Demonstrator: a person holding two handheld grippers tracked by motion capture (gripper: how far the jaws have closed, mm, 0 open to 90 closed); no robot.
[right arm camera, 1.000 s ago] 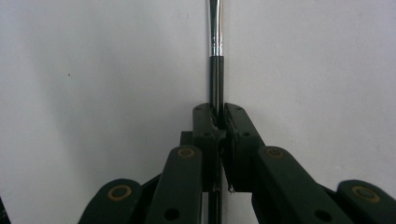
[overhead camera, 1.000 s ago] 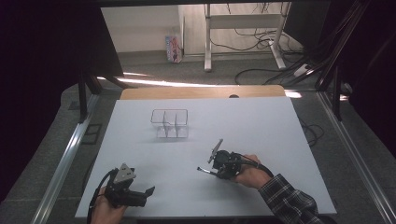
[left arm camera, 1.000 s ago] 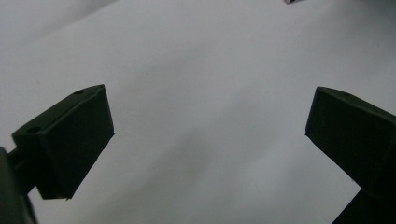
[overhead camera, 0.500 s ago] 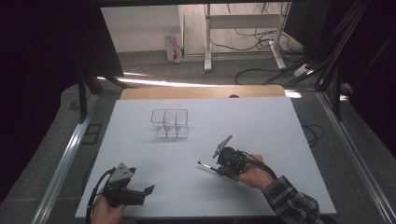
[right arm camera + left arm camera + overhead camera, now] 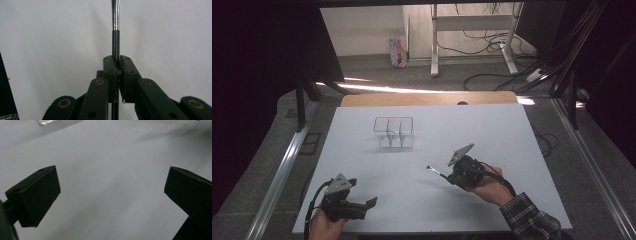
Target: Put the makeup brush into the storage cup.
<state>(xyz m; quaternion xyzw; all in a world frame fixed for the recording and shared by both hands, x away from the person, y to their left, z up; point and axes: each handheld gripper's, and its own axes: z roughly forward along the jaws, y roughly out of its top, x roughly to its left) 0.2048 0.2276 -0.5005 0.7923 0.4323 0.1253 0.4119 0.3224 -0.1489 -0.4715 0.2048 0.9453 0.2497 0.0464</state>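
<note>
Your right gripper (image 5: 116, 65) has its jaws clamped tight on a thin utensil (image 5: 115, 22), pinching the black handle so that the metal shaft runs straight out ahead along the line of the jaws. Held that way, the free end leads and you can aim it like a pointer. What sits at the tip is out of frame in the right gripper view and too small to make out from above. In the high view that gripper (image 5: 451, 176) is at the right of the tabletop (image 5: 512, 150), with the utensil (image 5: 435, 171) pointing left and slightly away from you, its tip apparently off the surface.

Farther out, the clear divided organizer (image 5: 394, 132) stands upright near the middle of the far half, well apart from the utensil. Its open-topped compartments look empty, so it is likely the place for the utensil, and the grip at the handle end suits lowering it tip first.

Your left gripper (image 5: 364, 206) rests near the front edge with jaws spread wide and nothing between them, out of the way of the right hand (image 5: 492, 189).
</note>
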